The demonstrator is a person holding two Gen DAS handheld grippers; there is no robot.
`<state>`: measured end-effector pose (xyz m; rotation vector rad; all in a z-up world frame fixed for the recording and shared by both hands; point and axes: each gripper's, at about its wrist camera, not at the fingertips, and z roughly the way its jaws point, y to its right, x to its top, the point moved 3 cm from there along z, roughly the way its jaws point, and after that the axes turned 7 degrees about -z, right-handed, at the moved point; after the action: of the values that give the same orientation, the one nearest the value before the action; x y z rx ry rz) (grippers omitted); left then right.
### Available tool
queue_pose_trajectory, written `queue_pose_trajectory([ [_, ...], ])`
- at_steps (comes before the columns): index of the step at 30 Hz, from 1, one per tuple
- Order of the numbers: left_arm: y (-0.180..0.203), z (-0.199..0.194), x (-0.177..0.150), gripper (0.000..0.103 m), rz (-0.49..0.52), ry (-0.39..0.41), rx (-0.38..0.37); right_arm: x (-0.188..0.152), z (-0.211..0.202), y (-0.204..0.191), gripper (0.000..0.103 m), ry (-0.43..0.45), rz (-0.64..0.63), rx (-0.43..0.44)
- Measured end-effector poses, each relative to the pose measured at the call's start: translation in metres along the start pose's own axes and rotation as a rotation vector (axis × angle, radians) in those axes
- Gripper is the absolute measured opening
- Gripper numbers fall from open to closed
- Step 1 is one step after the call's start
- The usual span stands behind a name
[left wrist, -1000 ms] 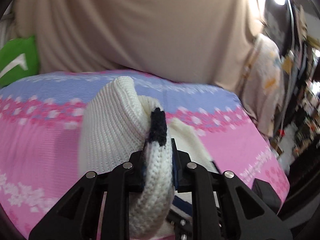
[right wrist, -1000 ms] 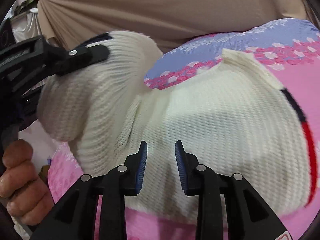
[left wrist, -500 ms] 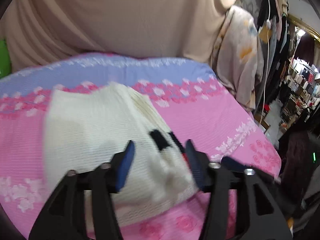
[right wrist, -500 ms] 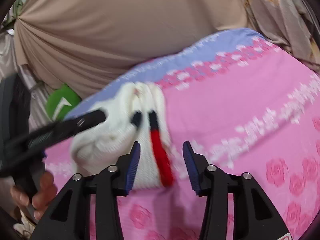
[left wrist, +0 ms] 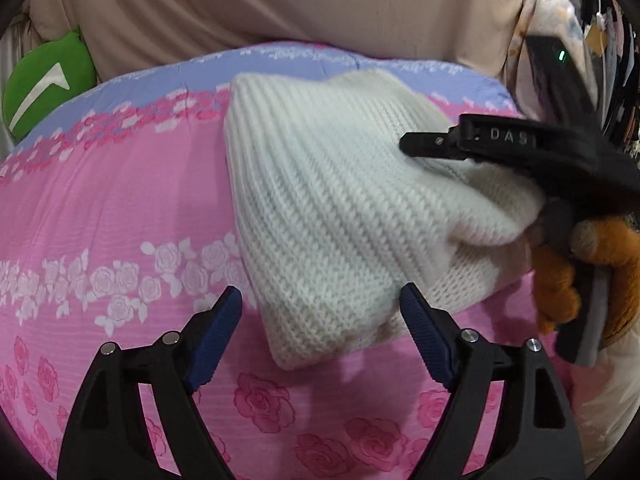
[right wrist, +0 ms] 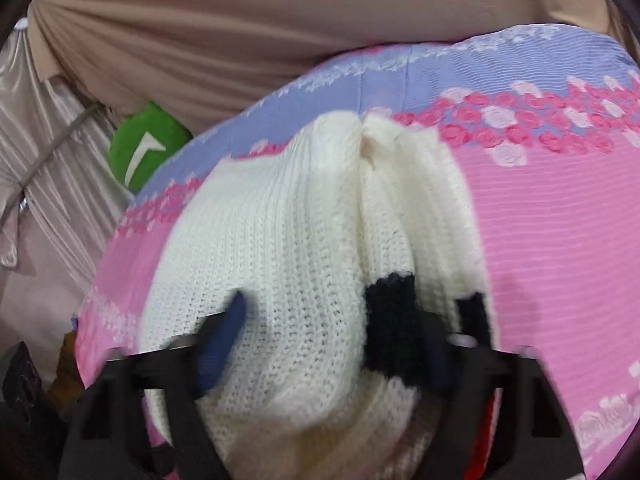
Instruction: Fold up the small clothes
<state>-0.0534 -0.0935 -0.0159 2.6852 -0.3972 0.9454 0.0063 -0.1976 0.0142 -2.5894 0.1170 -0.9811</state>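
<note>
A white knit sweater with black and red stripes lies folded on the pink and lilac flowered bedspread. My left gripper is open and empty, its blue pads just short of the sweater's near corner. My right gripper is wide open with its jaws on either side of the bunched sweater; the fabric fills the gap between the pads. In the left wrist view the right gripper comes in from the right over the sweater's edge, held by a hand.
A green cushion sits at the bed's far left corner. Beige curtain hangs behind the bed. Hanging clothes are at the far right. The bed's edge drops off at the left in the right wrist view.
My left gripper let go of the sweater's striped cuff, opened and drew back. My right gripper moved in from a distance and now straddles the sweater.
</note>
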Motion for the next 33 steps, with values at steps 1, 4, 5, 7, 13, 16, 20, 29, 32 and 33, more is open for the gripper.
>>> queue_pose_trajectory([
  [1,-0.001,0.004,-0.001,0.078,0.001,-0.012,0.013,0.003,-0.012,-0.003,0.02,0.035,0.007,0.039],
  [4,-0.004,0.006,-0.004,0.077,-0.022,-0.035,-0.021,0.005,-0.069,-0.003,0.018,0.206,0.025,0.157],
  [5,-0.005,0.005,-0.004,0.077,-0.023,-0.035,-0.031,0.0,-0.083,0.005,0.018,0.245,0.039,0.151],
  [7,-0.004,0.004,-0.006,0.077,-0.013,-0.03,-0.034,-0.013,-0.075,0.029,0.019,0.205,0.06,0.042],
  [13,0.013,-0.029,-0.003,0.076,-0.004,0.009,-0.149,-0.048,-0.058,0.07,0.025,0.14,0.164,0.089],
  [16,0.019,-0.059,0.013,0.081,-0.002,0.103,-0.169,-0.049,-0.087,0.053,0.032,0.194,0.108,-0.021],
  [20,0.019,-0.056,0.035,0.085,-0.027,0.158,-0.102,-0.056,-0.12,0.021,0.041,0.223,0.006,0.008],
  [29,0.013,0.018,0.02,0.073,-0.057,-0.012,-0.026,-0.092,-0.127,0.013,0.01,0.262,-0.006,-0.026],
  [32,0.006,0.026,0.011,0.074,-0.077,-0.036,-0.037,-0.098,-0.107,0.029,0.01,0.175,0.029,-0.076],
  [33,0.004,0.027,0.009,0.074,-0.081,-0.034,-0.043,-0.105,-0.088,0.042,0.01,0.101,0.049,-0.125],
])
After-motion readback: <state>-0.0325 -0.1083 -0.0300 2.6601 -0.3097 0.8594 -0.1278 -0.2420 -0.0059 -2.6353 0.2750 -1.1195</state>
